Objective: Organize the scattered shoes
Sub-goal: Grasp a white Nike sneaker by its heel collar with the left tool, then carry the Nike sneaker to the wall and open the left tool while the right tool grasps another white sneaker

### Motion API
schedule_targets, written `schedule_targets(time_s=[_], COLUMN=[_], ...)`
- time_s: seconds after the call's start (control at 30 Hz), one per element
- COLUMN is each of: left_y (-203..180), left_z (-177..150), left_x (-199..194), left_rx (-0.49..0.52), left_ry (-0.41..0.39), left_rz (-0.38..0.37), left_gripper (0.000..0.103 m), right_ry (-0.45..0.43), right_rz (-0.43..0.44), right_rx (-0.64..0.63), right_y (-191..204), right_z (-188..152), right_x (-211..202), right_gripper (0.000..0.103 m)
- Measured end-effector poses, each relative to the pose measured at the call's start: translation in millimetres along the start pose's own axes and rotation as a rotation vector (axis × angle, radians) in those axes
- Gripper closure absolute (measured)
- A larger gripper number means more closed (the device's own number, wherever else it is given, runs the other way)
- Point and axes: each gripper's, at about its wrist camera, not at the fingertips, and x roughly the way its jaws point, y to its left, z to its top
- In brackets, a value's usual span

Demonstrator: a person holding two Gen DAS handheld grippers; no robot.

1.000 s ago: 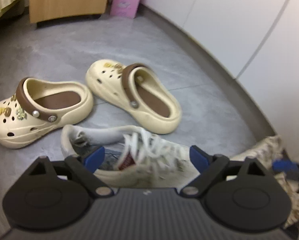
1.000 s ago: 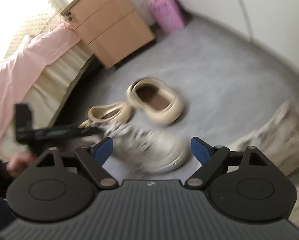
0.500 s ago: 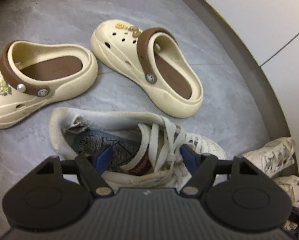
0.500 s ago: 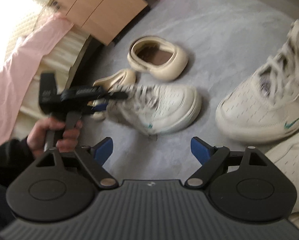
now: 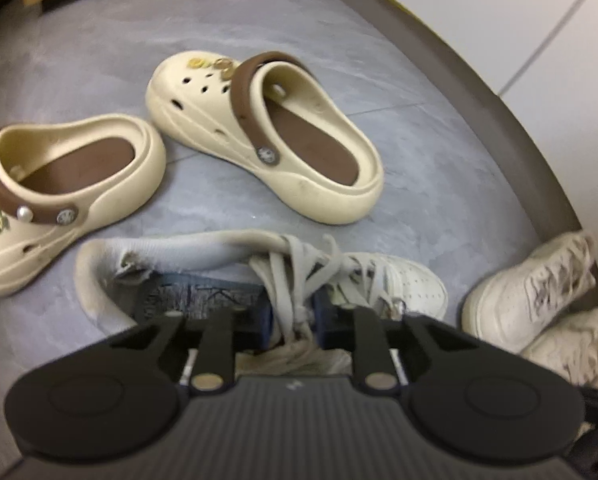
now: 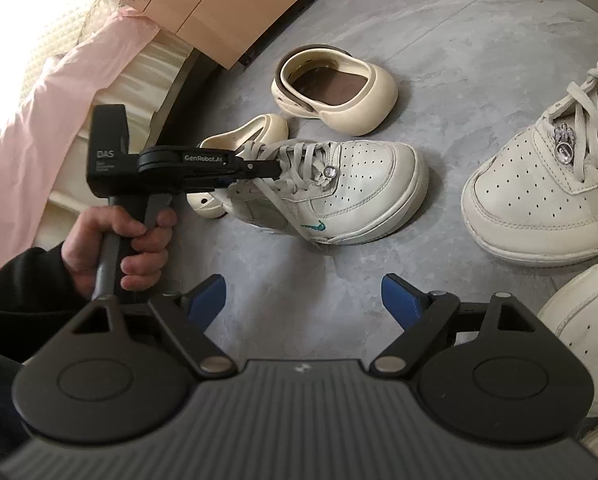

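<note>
Both wrist views look steeply down, close, sharing the white sneaker [image 5: 379, 276] and clogs [image 6: 339, 88].

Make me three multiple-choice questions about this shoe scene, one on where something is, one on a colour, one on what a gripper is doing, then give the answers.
1. Where are the two cream clogs relative to the gripped sneaker?
A. inside it B. beyond it on the floor C. on the bed

2. What colour is the logo on the sneaker's side?
A. red B. black C. teal

3. What state is the right gripper in?
A. open, empty B. shut on a clog C. shut on laces

Answers: 1 B, the left wrist view shows both clogs farther off on the grey floor. 2 C, teal swoosh visible. 3 A, its blue pads stand apart over bare floor, while the left gripper clamps the sneaker's tongue and laces.
</note>
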Motion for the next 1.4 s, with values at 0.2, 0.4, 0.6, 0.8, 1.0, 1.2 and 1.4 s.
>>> schedule_targets(time_s=[0.2,0.4,0.6,0.8,1.0,1.2,1.4], left_y=[9,12,1,-16,16,32,64], left_z=[-14,-39,-64,-84,-93,-123,-133], left_x=[-14,-32,-50,-45,-60,-108,-139], left_rx=[0.057,0.099,0.197,0.341,0.02,-0.087,-0.247], left_ry=[0.025,0.054,0.095,0.182,0.107,-0.063,-0.304], left_rz=[-0.066,-0.121,-0.244,-0.335,-0.351,-0.265,-0.124], left_gripper=[0.087,0.087,0.087,0.083,0.057,0.024,0.017], right_ry=[-0.008,-0.002,0.006,0.023,0.095,0.19,0.215], right_rz=[-0.008,-0.01,-0.017,-0.03,-0.034,0.002,0.004], right_rx=[0.004,0.001,-0.009,-0.147,-0.552,-0.883,-1.167], right_y=[0,0,1,13,43,82,115], right_z=[0,0,0,-1,-9,-15,-35], right_x=[-3,-1,3,3,14,44,92], right_gripper=[0.016,0.016,0.016,0.016,0.016,0.016,0.016])
